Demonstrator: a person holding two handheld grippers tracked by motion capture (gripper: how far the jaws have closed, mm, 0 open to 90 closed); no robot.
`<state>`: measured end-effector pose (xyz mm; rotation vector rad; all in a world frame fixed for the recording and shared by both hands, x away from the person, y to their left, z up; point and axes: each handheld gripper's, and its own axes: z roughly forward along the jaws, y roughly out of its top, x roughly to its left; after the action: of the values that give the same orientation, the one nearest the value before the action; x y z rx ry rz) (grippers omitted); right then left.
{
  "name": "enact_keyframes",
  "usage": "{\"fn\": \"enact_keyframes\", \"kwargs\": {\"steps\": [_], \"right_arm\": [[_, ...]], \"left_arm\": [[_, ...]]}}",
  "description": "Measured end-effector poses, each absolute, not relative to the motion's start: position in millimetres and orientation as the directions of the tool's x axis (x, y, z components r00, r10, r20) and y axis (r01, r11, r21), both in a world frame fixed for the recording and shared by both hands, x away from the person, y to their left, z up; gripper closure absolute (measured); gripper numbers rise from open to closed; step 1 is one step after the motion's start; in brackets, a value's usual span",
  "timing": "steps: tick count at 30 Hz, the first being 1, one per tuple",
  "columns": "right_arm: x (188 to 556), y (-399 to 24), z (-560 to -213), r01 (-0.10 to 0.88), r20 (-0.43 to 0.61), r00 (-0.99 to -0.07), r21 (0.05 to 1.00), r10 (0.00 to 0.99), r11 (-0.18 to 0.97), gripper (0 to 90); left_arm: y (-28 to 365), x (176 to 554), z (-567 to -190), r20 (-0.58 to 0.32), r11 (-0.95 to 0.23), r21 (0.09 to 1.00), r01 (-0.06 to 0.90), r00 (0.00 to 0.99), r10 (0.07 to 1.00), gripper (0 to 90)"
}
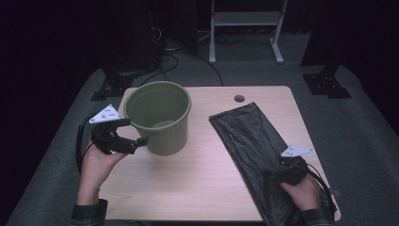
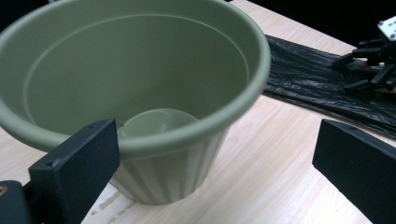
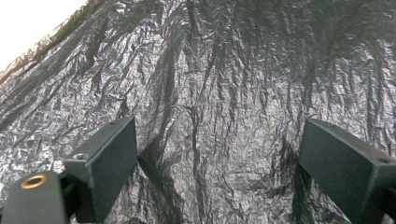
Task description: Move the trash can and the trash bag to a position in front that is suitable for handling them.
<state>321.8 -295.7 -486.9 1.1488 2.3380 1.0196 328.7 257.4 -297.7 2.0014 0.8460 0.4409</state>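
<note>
Bucket (image 1: 160,117) beside left claw (image 1: 133,132), agape | right claw (image 3: 215,163) agape over bag (image 1: 249,141)

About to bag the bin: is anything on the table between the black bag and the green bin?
Nothing visible. Bare table lies between the black bag and the green bin; the bin looks empty.

My left tool (image 1: 132,132) sits held in my left hand (image 1: 96,162), its 2 jaws spread wide and pointing right. My right tool (image 1: 277,172) has jaws parted too, gripped by my right hand (image 1: 303,190).
</note>
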Motion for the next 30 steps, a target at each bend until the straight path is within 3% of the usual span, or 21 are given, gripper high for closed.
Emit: {"fn": "enact_keyframes", "kwargs": {"steps": [30], "right_arm": [[322,-296,-487,0.544,0.009,-0.614,0.73,0.79,0.415,10.5]], "left_arm": [[286,392,-300,-0.002,-0.351,0.823,0.446,0.621,0.784,0.0]]}}
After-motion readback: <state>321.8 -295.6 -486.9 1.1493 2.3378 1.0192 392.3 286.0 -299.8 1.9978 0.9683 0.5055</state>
